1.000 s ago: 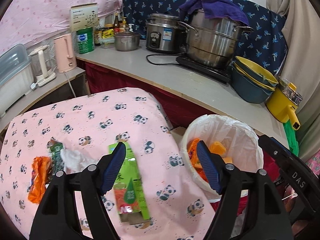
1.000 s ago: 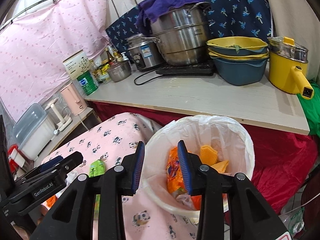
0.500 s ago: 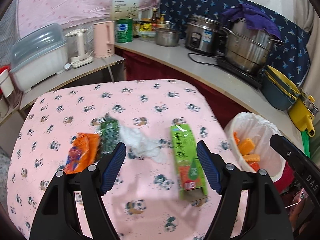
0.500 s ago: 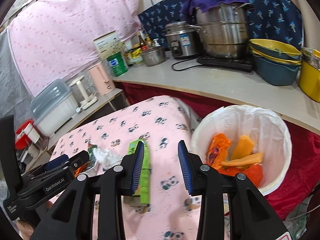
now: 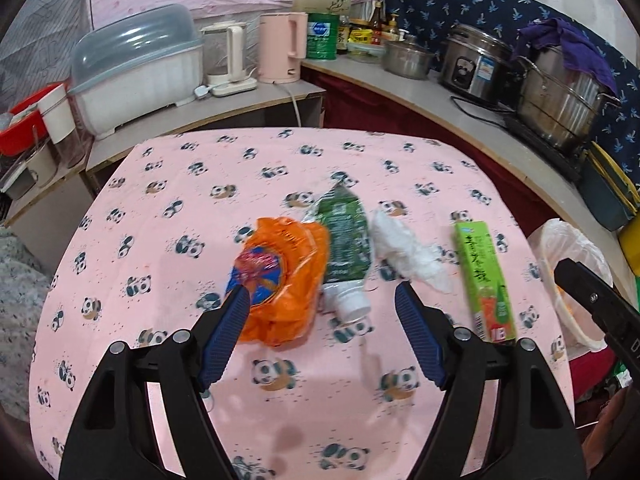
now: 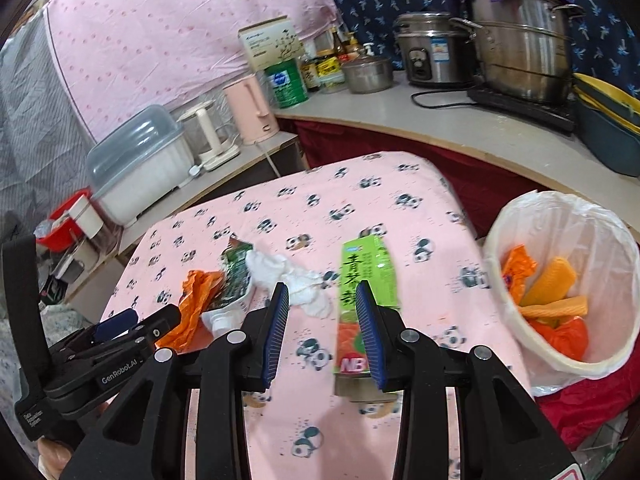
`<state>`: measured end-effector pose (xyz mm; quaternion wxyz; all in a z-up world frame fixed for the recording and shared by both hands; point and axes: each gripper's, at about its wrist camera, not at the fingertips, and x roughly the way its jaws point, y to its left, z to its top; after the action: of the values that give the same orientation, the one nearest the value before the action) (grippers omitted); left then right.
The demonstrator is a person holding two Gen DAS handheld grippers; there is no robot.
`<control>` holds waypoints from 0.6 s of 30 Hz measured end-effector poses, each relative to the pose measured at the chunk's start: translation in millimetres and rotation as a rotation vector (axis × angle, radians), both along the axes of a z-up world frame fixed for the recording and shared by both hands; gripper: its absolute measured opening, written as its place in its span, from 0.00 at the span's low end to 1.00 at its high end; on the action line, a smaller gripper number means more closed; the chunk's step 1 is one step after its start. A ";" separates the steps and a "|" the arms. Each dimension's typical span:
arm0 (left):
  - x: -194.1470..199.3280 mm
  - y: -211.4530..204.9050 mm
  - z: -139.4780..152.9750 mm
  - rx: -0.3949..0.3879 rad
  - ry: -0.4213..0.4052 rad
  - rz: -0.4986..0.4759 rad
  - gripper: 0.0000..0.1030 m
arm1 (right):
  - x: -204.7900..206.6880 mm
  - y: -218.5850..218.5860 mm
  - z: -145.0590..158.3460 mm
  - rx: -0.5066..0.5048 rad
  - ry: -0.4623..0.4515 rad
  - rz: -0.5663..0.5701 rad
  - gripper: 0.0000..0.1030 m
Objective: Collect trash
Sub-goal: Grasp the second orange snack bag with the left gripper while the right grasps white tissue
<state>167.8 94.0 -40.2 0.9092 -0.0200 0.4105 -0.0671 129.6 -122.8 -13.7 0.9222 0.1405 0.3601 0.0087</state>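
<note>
Both views have been swung away from the lined bin and onto the tabletop. Four pieces remain there in a row: orange wrapper, green tube, white tissue, green carton. The left hand-held gripper is spread wide and empty before the wrapper and tube, and the right hand-held gripper is part-open and empty above the carton, so another pickup is judged next.

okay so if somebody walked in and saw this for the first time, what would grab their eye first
Probably the row of trash on the pink panda cloth: an orange wrapper, a green pouch, a white tissue and a green carton. Next, the white-lined bin beside the table, already holding orange wrappers. Both the left gripper and right gripper hang open above the cloth, holding nothing.
</note>
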 end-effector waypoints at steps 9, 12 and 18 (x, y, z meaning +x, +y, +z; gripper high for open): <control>10.7 27.5 -29.7 -0.014 0.067 0.028 0.69 | 34.1 31.2 -23.4 -0.024 0.062 0.065 0.34; 15.5 32.3 -38.4 -0.014 0.083 0.030 0.69 | 45.4 38.1 -31.8 -0.028 0.082 0.075 0.34; 24.8 38.0 -49.4 -0.040 0.109 0.027 0.68 | 68.1 50.0 -46.5 -0.043 0.115 0.095 0.34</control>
<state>192.7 131.9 -89.6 0.8858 -0.0472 0.4575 -0.0615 197.6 -72.8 -60.2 0.9014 0.1038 0.4187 0.0367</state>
